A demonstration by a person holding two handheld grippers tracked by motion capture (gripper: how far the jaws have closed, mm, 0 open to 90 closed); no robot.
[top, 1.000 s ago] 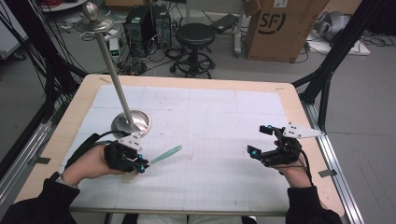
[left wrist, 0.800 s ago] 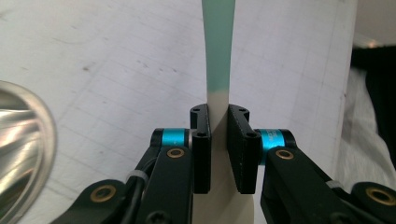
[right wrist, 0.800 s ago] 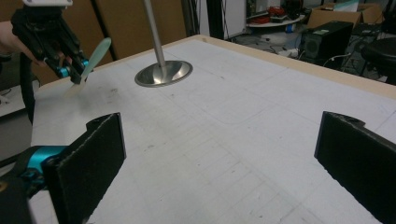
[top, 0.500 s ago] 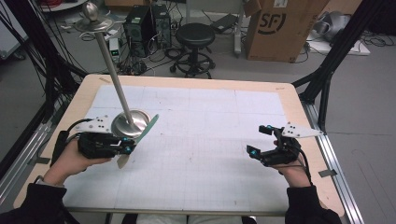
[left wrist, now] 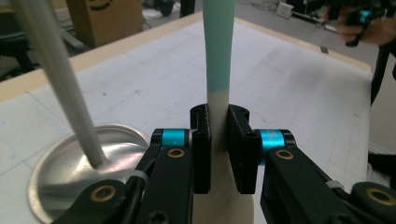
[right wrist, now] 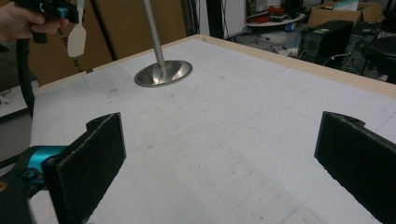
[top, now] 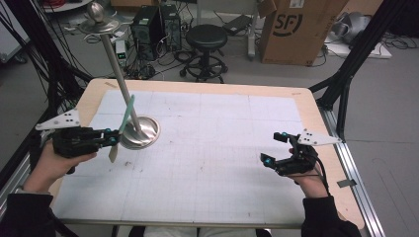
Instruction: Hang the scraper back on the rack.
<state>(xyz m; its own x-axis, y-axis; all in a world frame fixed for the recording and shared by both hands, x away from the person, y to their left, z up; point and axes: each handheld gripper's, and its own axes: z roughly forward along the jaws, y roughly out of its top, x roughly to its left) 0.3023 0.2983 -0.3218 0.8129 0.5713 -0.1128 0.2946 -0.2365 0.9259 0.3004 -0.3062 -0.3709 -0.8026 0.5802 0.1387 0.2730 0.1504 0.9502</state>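
The left claw (left wrist: 218, 140) grips a spatula (left wrist: 218, 60) with a pale blade and a teal handle, its two black jaws pressed flat against the pale neck just below the colour change. Against the frames of a second and half a second earlier, the tool has been swung from lying low and nearly flat over the tabletop (top: 222, 148) to standing almost upright, and the left hand (top: 49, 165) has drawn back toward the near left edge; this suggests that the pick-up is done and the tool is now being presented to the stand. In the high view the left claw (top: 111, 140) points rightward with the forearm entering from the lower left corner, the spatula (top: 124, 123) rising teal end up, its blade hanging just above the surface. Immediately beyond it lies the round metal stand base (top: 143, 132), close to the blade though contact cannot be judged, and the slanted stand pole (top: 116, 74) climbs away to a capped top. The right claw (top: 276, 163) rests unmoved near the right edge, well apart from the work, palm low on the tabletop; in the right gripper view its jaws stand wide, holding nothing (right wrist: 215, 154).
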